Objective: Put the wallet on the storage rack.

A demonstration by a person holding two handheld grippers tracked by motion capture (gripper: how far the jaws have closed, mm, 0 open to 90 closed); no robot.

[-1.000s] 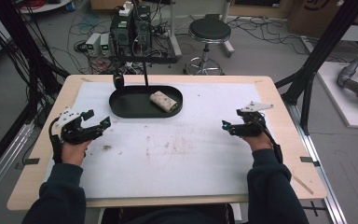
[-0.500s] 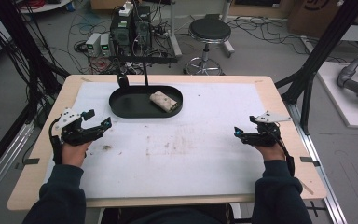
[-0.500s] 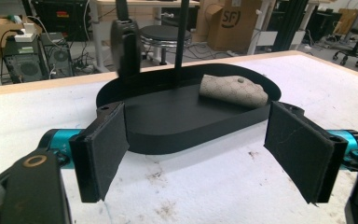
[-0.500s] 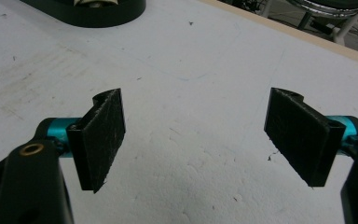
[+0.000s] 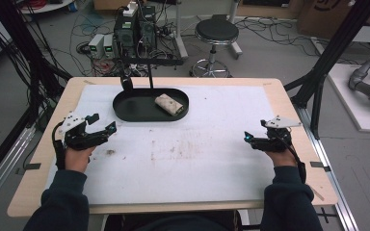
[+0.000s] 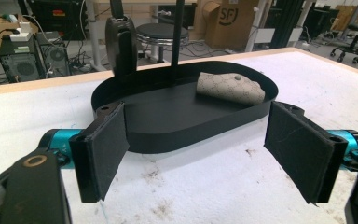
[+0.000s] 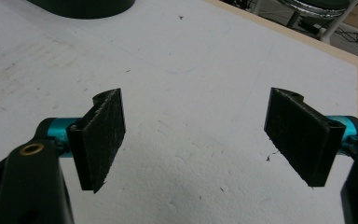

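Observation:
A black oval tray sits at the back middle of the white mat, with a beige patterned roll lying at its right end. My left gripper rests on the mat at the left, open and empty, its jaws facing the tray. At the right side of the mat my right gripper is open too, with only bare mat between its pads.
A black stand with a thin post rises at the tray's back left. Brown stains mark the mat's middle. The wooden table edge borders the mat. A stool and electronics stand on the floor behind.
My right gripper has slid to the right and slightly nearer, toward the mat's right edge, staying open. The left gripper has kept still.

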